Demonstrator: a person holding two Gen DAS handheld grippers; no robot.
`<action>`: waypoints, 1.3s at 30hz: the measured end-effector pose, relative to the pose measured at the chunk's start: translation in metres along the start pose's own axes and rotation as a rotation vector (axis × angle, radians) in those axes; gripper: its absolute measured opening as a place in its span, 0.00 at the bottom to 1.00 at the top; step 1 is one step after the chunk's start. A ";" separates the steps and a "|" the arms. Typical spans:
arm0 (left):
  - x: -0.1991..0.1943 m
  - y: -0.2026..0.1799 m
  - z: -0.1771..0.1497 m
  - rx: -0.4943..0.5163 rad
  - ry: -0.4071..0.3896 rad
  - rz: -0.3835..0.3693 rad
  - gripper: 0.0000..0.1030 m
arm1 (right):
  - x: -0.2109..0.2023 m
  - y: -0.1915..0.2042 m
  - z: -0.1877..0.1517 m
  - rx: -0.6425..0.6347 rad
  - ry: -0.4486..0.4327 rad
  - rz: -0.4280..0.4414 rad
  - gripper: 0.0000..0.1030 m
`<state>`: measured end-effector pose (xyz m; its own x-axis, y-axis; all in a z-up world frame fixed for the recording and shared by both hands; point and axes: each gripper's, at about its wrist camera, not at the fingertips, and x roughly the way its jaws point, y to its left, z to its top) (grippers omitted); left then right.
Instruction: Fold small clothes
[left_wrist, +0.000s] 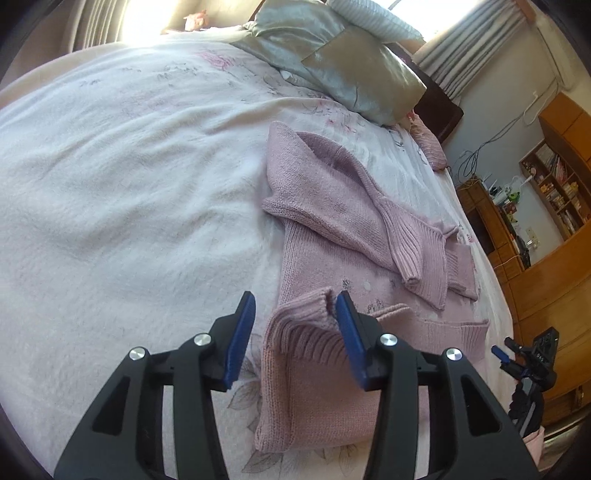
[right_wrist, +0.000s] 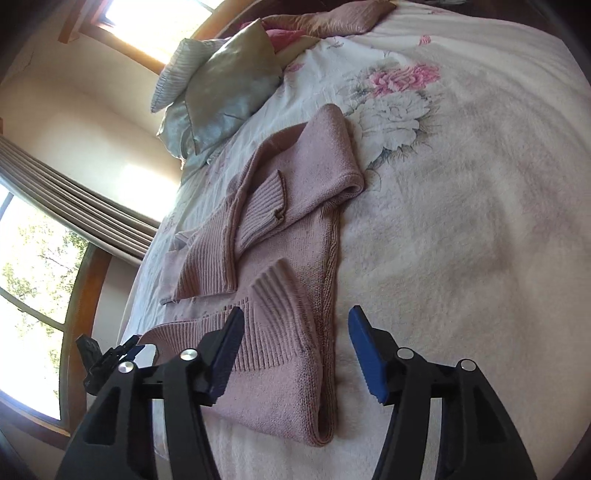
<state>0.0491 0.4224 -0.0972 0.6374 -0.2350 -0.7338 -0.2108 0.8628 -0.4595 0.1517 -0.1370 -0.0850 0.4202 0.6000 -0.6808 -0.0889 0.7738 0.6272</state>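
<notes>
Lying near bed (right_wrist: 480, 221) edge, sweater (right_wrist: 295, 229) partly folded.

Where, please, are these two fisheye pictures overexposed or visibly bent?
Left wrist view: the window above the white floral bedspread is blown out and the wooden cabinets curve. Right wrist view: both windows glare white, their frames bowed; the pink knitted sweater stays sharp.

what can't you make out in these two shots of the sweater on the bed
- Left wrist view: the sweater's near hem is hidden behind the left gripper.
- Right wrist view: its left hem corner is covered by the right gripper's finger.
- Left wrist view: shelf contents are too small to identify.
- Both views: windows are blown out by glare.
</notes>
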 end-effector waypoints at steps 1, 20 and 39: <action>0.001 -0.005 0.000 0.028 0.000 0.012 0.46 | -0.002 0.004 -0.001 -0.022 -0.002 -0.008 0.58; 0.023 -0.011 0.014 0.130 -0.014 0.029 0.57 | 0.014 0.018 -0.008 -0.129 0.047 -0.023 0.58; 0.043 -0.041 0.004 0.275 -0.004 0.077 0.08 | 0.048 0.050 0.002 -0.334 0.093 -0.139 0.58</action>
<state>0.0879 0.3788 -0.1081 0.6302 -0.1631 -0.7591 -0.0503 0.9671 -0.2495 0.1690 -0.0701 -0.0859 0.3665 0.4882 -0.7920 -0.3327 0.8638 0.3784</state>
